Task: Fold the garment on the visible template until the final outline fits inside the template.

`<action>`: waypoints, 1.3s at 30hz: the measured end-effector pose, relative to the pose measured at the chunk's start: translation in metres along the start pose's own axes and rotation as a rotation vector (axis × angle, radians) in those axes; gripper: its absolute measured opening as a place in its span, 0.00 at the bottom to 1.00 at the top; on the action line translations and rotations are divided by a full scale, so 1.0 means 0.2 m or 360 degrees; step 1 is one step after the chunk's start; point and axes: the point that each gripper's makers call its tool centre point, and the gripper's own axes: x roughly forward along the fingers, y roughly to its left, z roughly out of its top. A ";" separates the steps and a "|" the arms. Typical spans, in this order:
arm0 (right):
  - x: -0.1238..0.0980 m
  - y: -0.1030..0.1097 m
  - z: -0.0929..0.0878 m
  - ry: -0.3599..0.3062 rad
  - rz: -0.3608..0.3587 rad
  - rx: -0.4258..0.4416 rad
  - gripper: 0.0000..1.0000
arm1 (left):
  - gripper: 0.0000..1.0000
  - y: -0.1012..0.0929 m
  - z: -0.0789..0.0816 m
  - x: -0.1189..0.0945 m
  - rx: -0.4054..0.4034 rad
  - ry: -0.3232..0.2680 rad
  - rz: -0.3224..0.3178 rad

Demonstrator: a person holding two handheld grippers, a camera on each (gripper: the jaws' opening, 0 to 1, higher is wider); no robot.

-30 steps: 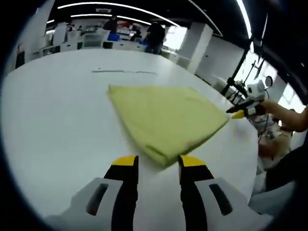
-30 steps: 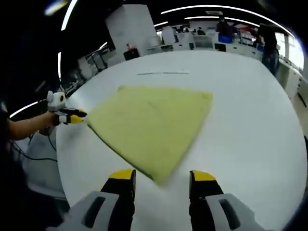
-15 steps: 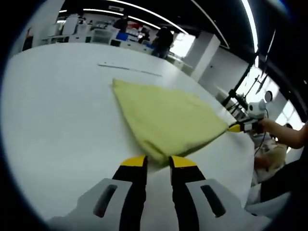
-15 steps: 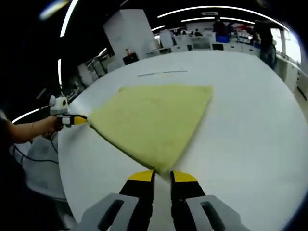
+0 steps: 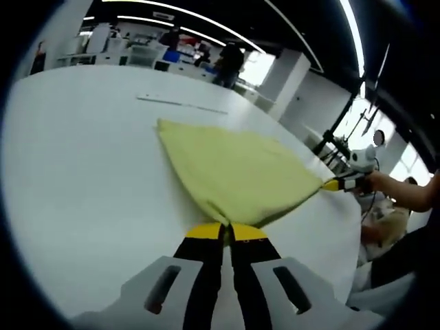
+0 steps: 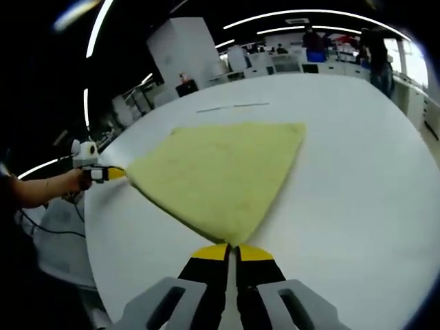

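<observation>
A yellow folded garment (image 5: pixel 234 172) lies flat on the white table (image 5: pixel 82 172), its outline roughly triangular. My left gripper (image 5: pixel 225 230) is shut on the garment's near corner. At the right of the left gripper view, the right gripper (image 5: pixel 344 183), held by a hand, pinches the garment's far right corner. In the right gripper view the same garment (image 6: pixel 220 168) spreads ahead, and my right gripper (image 6: pixel 232 251) is shut on its near corner. The left gripper (image 6: pixel 103 173) holds the left corner there. A thin dark template line (image 5: pixel 182 104) marks the table beyond the cloth.
The round table's edge (image 6: pixel 96 227) runs close to both held corners. Beyond it stand a white pillar (image 5: pixel 285 75), stands with cables (image 5: pixel 337 134) and desks with people (image 5: pixel 230 58) far off. Bare tabletop (image 6: pixel 357 172) spreads right of the garment.
Both grippers, open a second ago, have moved onto the garment's corners and shut on them. The cloth between them now looks pulled a little tighter.
</observation>
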 end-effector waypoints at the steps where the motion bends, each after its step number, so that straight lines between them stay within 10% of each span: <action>1: 0.00 0.00 0.00 -0.0001 0.0002 -0.0003 0.00 | 0.01 0.00 0.00 0.00 0.0003 0.0000 -0.0001; 39: -0.09 0.00 -0.12 0.0149 -0.0040 -0.0221 0.00 | 0.00 -0.01 -0.13 -0.10 0.0240 0.0183 0.0030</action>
